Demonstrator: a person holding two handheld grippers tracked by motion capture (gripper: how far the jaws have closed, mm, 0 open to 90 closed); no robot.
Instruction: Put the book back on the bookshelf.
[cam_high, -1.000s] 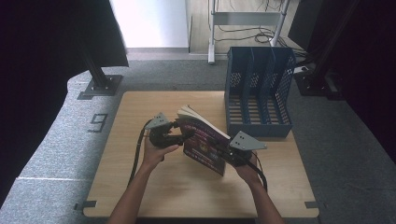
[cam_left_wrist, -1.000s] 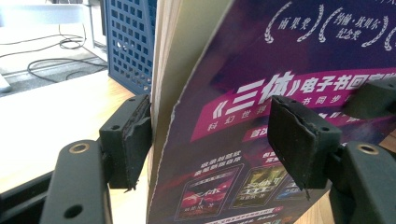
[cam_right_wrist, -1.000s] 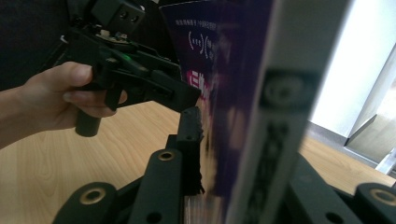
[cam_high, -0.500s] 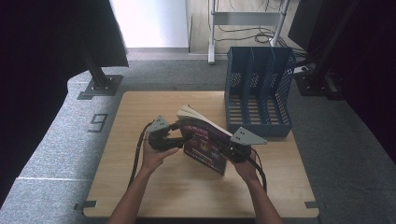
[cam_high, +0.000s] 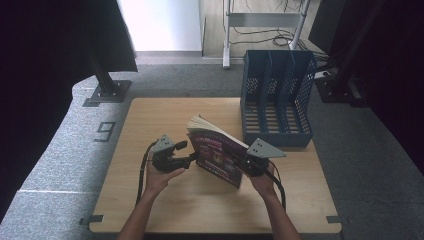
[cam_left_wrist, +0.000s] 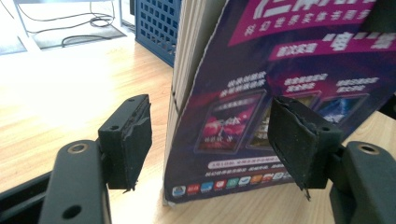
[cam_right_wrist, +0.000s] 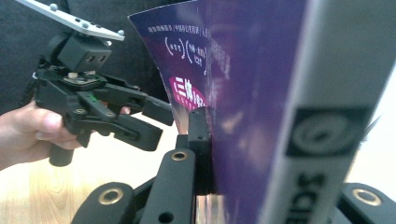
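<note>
A thick paperback book with a purple cover stands tilted on the wooden table, pages up and to the left. My right gripper is shut on the book's spine end. In the right gripper view one finger presses flat on the book's cover, and the other is hidden behind the spine. My left gripper is open at the book's left lower corner. In the left gripper view its pads stand on either side of the book without touching it.
A blue mesh file holder with three slots stands at the table's back right, just behind the book. Bare wood lies to the left and front. Grey carpet and a black stand base surround the table.
My left gripper has slid a little toward the near edge of the table and sits lower beside the book. The book and right gripper have hardly moved.
</note>
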